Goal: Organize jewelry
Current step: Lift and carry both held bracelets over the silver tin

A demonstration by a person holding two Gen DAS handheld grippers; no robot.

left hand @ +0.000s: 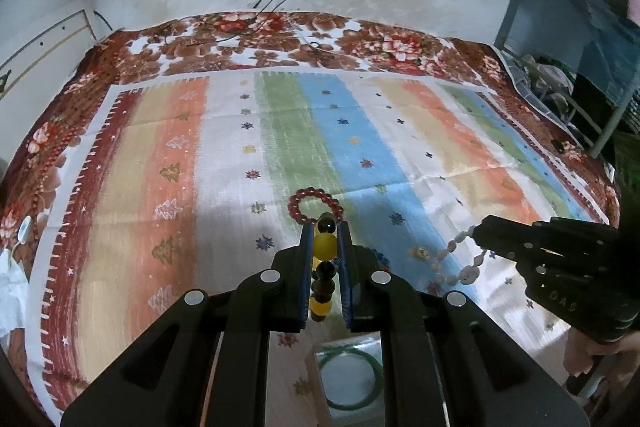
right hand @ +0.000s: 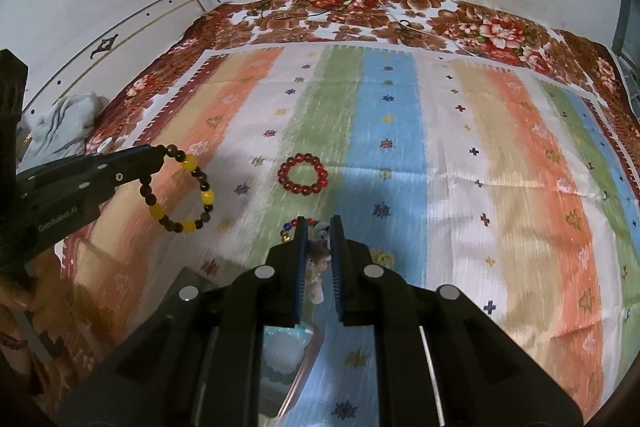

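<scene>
Left gripper [left hand: 325, 233] is clamped on yellow-black bead bracelet [right hand: 181, 189], lifted above cloth [right hand: 460, 155]. Right gripper [right hand: 319, 227] is clamped on white shell bracelet [left hand: 460, 259]. Red bracelet [right hand: 303, 174] lies on cloth, approx. at centre.

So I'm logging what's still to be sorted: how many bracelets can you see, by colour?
Yellow and dark beads: 1, held in the left gripper
White shell-like beads: 1, held in the right gripper
Red beads: 1, lying on the striped cloth
Multicoloured beads: 1, partly hidden
Green bangle: 1
Total: 5
</scene>
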